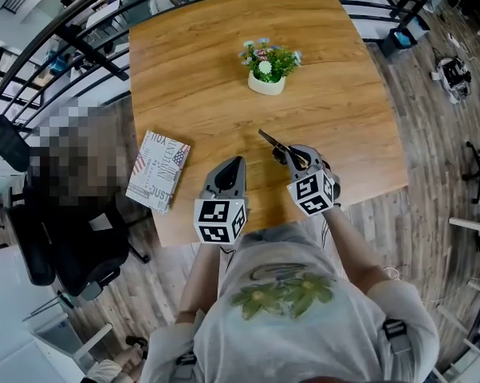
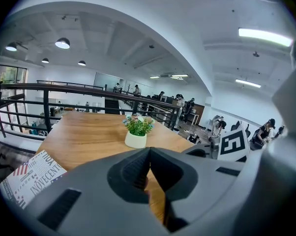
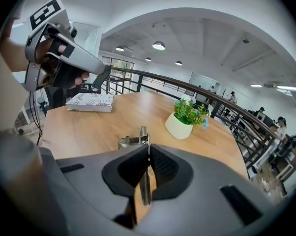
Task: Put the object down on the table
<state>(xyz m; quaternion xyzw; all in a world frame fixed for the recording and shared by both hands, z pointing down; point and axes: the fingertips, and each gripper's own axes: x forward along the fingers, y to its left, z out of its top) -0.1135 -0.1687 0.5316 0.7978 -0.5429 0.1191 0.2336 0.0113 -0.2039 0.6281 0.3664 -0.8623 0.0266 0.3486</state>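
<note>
Firmly, right tool (image 3: pixel 148 153) clamps a metal object (image 3: pixel 142 136), perhaps scissors.

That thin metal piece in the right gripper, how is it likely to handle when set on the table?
The metal piece looks rigid, so it probably won't flop. It is smooth and narrow, pinched by the shut right gripper, so it might slip or pivot. Thin and flat, it likely rests still on the table rather than rolling.

Slim silvery metal tool (image 3: pixel 142 136), pinched edge-on in right gripper (image 3: pixel 148 154); tip points outward over table (image 1: pixel 192 78), near its front edge.
</note>
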